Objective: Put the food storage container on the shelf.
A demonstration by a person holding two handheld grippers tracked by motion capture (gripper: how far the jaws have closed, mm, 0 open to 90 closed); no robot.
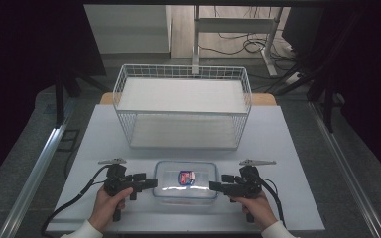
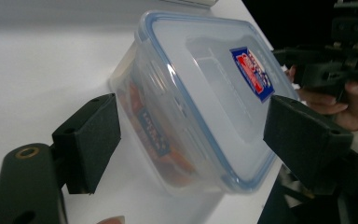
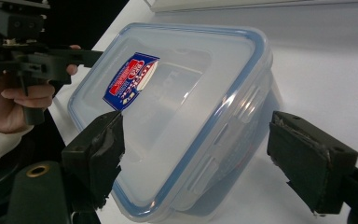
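Observation:
A clear plastic container [image 1: 186, 181] with a blue-rimmed lid and a red and blue sticker lies on the white table near the front edge. My left gripper [image 1: 150, 184] is at its left end and my right gripper [image 1: 214, 187] at its right end, each held in a hand. In the left gripper view the container [image 2: 200, 79] sits between the wide-apart jaws of the open left gripper [image 2: 196, 140]. In the right gripper view the open right gripper [image 3: 203, 154] straddles the container's [image 3: 177, 93] other end. Something orange shows through the container wall.
A white wire basket [image 1: 183, 106] stands behind the container, mid-table. The table's front edge [image 1: 178, 229] runs just below the hands. Beyond the table are desk legs and cables on the floor.

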